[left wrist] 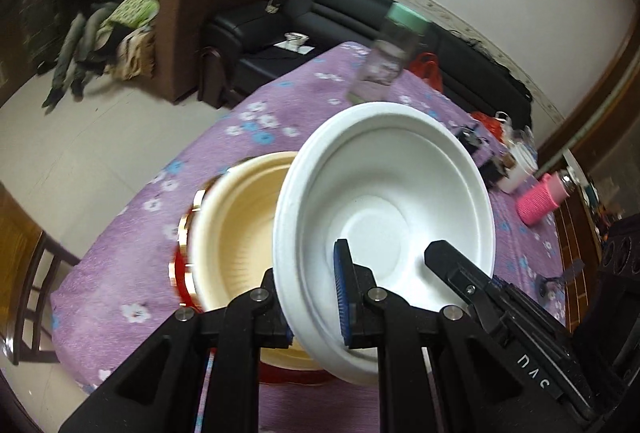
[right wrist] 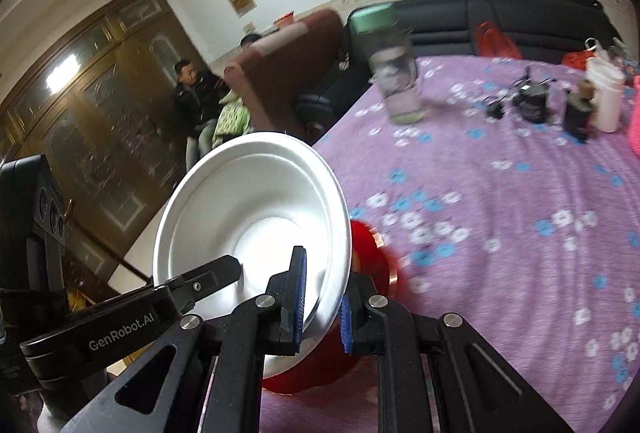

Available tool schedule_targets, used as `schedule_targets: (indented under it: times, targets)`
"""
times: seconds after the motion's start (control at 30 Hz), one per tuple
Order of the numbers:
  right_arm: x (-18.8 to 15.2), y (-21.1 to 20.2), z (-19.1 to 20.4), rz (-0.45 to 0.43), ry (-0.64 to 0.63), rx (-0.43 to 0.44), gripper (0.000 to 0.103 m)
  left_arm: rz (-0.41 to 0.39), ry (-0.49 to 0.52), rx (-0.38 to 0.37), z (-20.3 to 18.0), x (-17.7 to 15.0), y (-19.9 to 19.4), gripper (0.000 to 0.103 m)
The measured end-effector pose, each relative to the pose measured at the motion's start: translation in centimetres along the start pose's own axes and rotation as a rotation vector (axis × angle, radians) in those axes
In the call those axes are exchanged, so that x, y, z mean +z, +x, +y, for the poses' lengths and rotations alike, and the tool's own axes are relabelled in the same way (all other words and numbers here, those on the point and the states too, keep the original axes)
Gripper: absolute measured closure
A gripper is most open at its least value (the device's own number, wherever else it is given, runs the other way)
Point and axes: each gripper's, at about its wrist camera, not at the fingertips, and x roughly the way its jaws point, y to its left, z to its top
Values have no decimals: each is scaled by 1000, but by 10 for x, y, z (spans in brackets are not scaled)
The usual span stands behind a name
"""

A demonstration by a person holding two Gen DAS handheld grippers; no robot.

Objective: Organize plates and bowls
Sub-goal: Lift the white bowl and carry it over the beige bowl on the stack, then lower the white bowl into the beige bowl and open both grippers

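Overhead, round white foam bowl [left wrist: 384, 193]

A white foam bowl [left wrist: 384, 201] is held tilted above the bench, its hollow turned toward both cameras, showing a wide stepped rim, smooth sloping walls and a flat round base. Each pair of tongs pinches its rim from an opposite side, so no part of it rests on the bench. Below and beside it, in the left wrist view, a cream bowl [left wrist: 244, 229] with a finely ribbed inner wall sits upright inside a red bowl [right wrist: 364, 273] trimmed with a gold band; the red bowl stands on the bench, partly hidden behind the white one.
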Motion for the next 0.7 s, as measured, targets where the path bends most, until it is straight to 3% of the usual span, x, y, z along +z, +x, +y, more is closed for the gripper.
schedule_targets:
  times: [0.13,0.33,0.37,0.4,0.5,0.6,0.7]
  targets:
    - [-1,23,5,43,1,14,87,19,-49,18,24,1,9,87]
    - [-5,41,10,70,-11,-4,88,11,-74,-12,38,0,6,72]
    - [-5,40,10,69,-12,-5,88,3,-77,-30,38,-1,2,67]
    - [-4,40,12,66,-20,-14,89,-6,-79,-36,36,-2,-2,54]
    - [-3,43,14,71,-32,-30,90,-60,-90,-93,36,-6,-19,38]
    - [-4,45,15,72,-39,-51,90,-99,-91,-146,38,-8,-31,37]
    - [-3,48,13,83,-26,-55,90,-139,-91,-148,39,-10,-42,35]
